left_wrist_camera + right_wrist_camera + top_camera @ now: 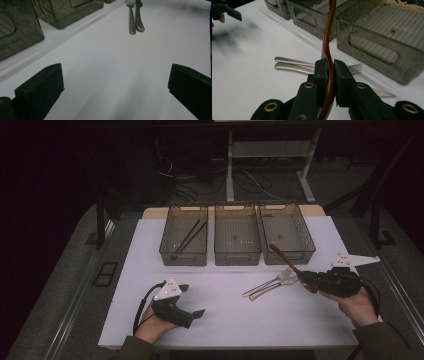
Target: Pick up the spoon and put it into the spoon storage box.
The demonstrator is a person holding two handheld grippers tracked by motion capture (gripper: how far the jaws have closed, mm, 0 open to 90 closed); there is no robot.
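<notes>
A brown wooden spoon (pixel 284 259) is clamped near its bowl end in my right gripper (pixel 306 279), its handle rising toward the right-hand bin (pixel 305 240). In the right gripper view the spoon (pixel 329 37) stands upright between the two pads, and the right gripper (pixel 329 67) is shut on it. Two metal forks (pixel 267 285) lie side by side on the white table just left of that gripper. My left gripper (pixel 192 300) rests open low at the front left, and in its own view the left gripper (pixel 116 68) has wide-apart jaws over bare table.
Three smoky clear bins stand in a row at the back: the left bin (pixel 172 251) holds dark chopsticks (pixel 189 237), and the middle bin (pixel 237 256) looks empty. A serrated blade tip (pixel 384 94) lies right of my right gripper. The white table top (pixel 240 320) ends near the hands.
</notes>
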